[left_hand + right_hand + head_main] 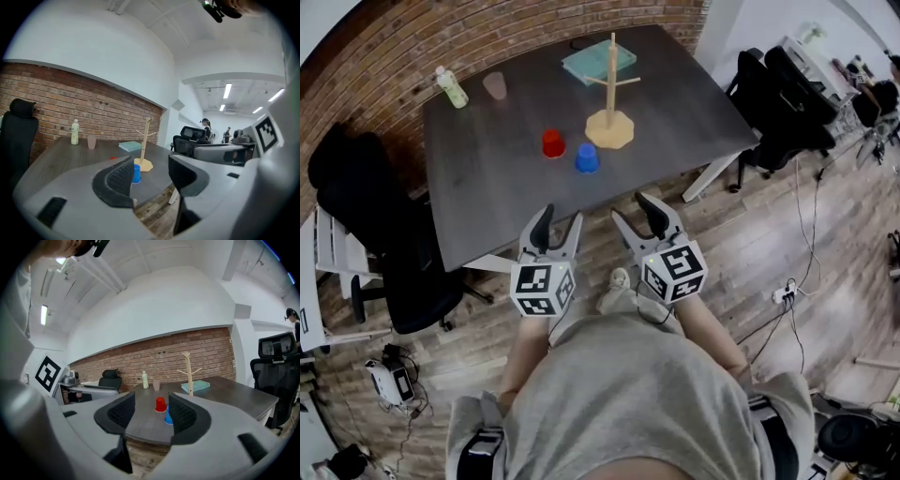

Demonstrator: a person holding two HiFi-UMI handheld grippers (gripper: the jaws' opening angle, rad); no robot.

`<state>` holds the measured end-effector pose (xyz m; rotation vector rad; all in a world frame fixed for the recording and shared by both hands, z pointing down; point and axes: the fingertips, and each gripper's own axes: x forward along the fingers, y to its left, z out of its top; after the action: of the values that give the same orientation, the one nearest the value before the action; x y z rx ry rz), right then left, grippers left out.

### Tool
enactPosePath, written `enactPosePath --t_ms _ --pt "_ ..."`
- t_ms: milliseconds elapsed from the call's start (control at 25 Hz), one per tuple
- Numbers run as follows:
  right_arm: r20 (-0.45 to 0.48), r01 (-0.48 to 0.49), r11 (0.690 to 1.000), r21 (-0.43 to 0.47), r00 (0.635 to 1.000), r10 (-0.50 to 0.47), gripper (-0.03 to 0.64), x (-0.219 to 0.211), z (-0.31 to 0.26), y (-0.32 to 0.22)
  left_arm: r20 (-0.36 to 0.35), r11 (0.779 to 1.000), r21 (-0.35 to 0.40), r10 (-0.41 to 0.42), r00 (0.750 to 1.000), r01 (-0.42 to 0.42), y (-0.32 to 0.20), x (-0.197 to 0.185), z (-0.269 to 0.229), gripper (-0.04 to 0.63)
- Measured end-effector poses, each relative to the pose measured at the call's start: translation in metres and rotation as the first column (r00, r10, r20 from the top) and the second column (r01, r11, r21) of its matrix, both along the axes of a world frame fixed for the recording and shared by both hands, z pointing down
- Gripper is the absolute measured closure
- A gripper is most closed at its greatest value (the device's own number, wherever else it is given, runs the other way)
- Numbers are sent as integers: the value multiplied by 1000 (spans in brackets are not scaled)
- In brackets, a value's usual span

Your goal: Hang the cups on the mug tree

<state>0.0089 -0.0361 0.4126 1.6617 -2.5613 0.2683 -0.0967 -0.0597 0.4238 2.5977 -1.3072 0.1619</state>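
Red cup (553, 142) and blue cup (587, 157) sit beside the bare mug tree (610, 94) as left gripper (561, 220) and right gripper (633, 212), jaws apart and empty, hover short of the table (487, 197), a forward reach likely next.

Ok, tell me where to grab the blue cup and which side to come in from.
Grip the blue cup across its tapered side wall, coming in level from the table's near edge. It stands upside down, with no handle showing. The red cup and the mug tree's base sit just behind it, so the near side is probably the freest.
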Motion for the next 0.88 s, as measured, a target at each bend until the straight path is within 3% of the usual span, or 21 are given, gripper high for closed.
enactPosePath --t_ms 360,880 --pt "-14 83 997 -10 996 -83 388 23 11 -68 2 995 -14 -95 996 95 -57 16 8 380" --pt "-70 231 971 -69 969 -236 388 15 56 -141 12 975 -50 -216 976 216 -111 17 32 380"
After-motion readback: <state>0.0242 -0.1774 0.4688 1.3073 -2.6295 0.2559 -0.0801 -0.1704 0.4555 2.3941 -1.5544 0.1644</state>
